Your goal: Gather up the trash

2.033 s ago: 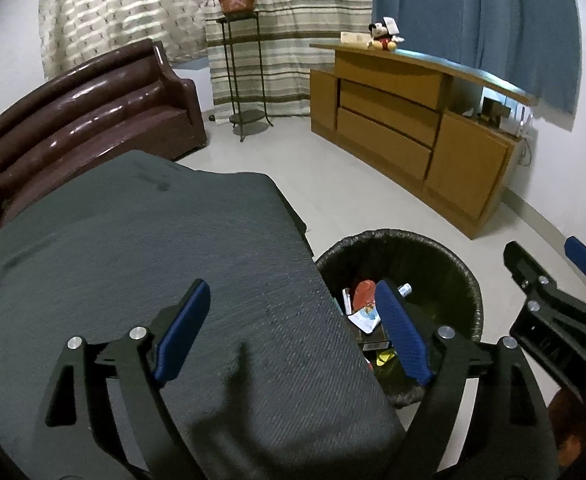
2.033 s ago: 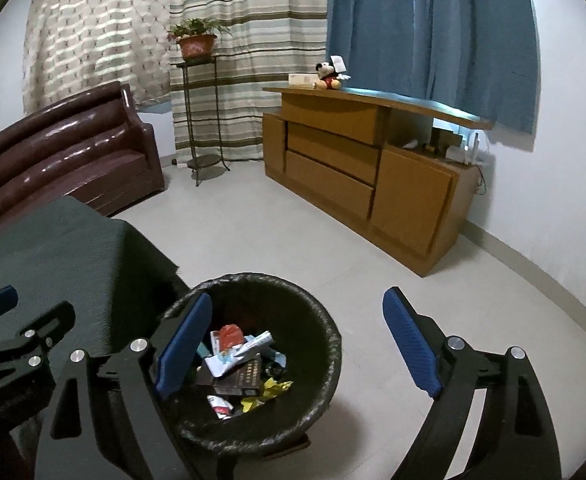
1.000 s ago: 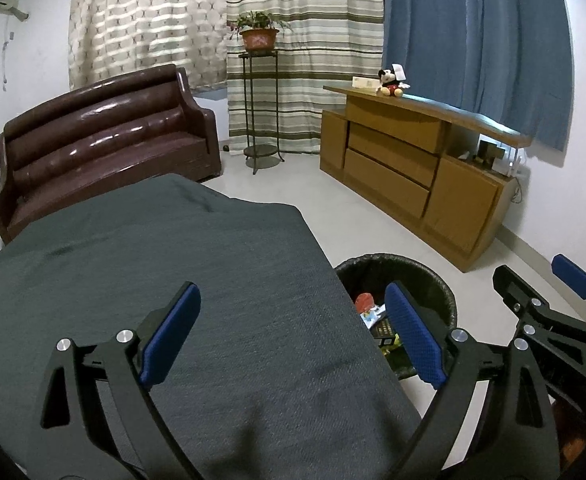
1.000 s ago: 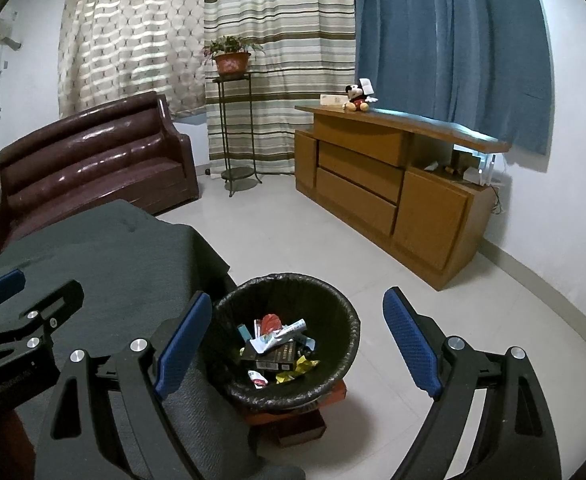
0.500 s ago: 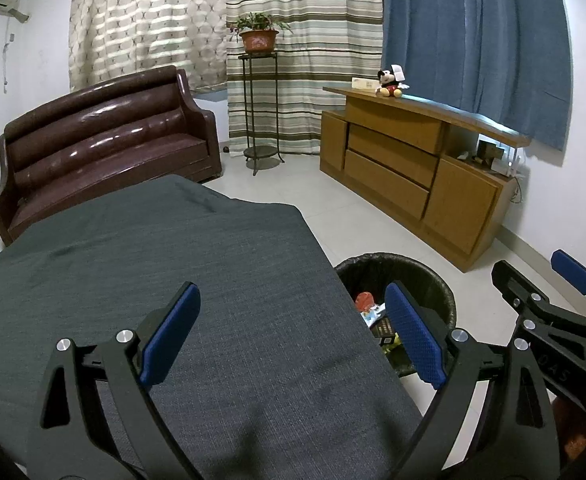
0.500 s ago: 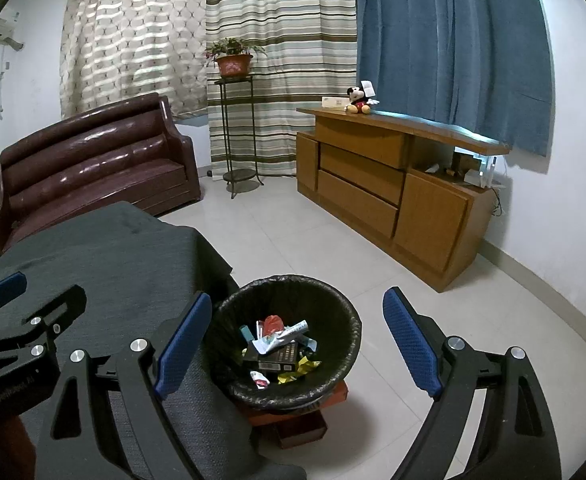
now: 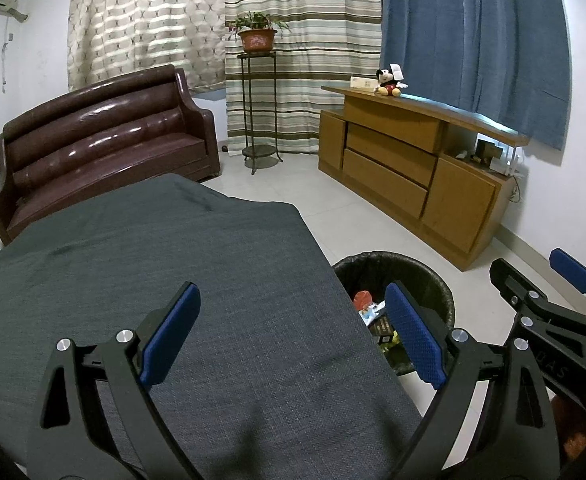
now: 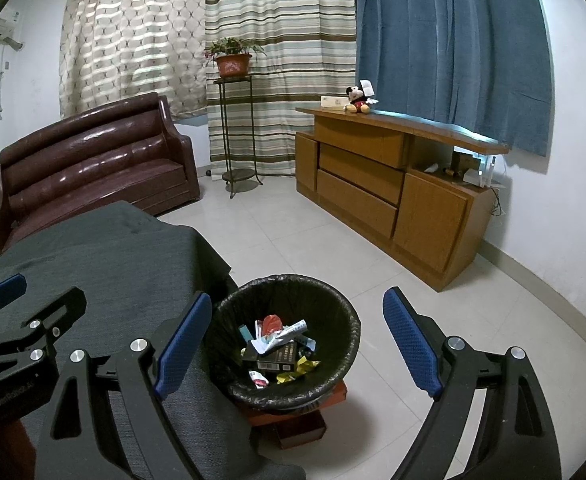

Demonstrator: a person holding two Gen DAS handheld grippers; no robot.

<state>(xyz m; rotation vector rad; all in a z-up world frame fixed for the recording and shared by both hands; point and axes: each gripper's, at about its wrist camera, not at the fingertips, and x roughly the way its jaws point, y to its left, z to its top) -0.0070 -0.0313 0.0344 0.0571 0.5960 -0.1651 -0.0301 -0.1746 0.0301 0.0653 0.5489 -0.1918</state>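
Down beside the table, the black-lined bin (image 8: 289, 336) sits on a low reddish stand (image 8: 297, 412) on the tiled floor (image 8: 333, 248), and the trash (image 8: 279, 350) is already in it: a dark flat box, crumpled white wrappers, a red scrap, a bit of yellow foil, a small blue piece. From my left side I see only part of that heap past my own finger.

My right gripper (image 8: 297, 340) hangs over the bin with its blue pads wide apart and nothing between them but the view of the rim. My left gripper (image 7: 291, 336) hovers over the table, pads likewise spread and empty. The grey cloth (image 7: 181, 280) covering the table looks bare wherever I can see it; no wrapper or scrap shows on it, nor on the floor nearby.

So I judge the collecting to be at or near its end: everything loose appears binned, and both my hands are free. Next, I think, I should look over the hidden near edge of the cloth for leftovers; if none, I simply draw back, minding the bin's rim.

Farther out stand the brown sofa (image 7: 105, 148), a potted plant (image 7: 257, 36) on a tall stand, and a wooden sideboard (image 7: 409, 176) before the curtains.
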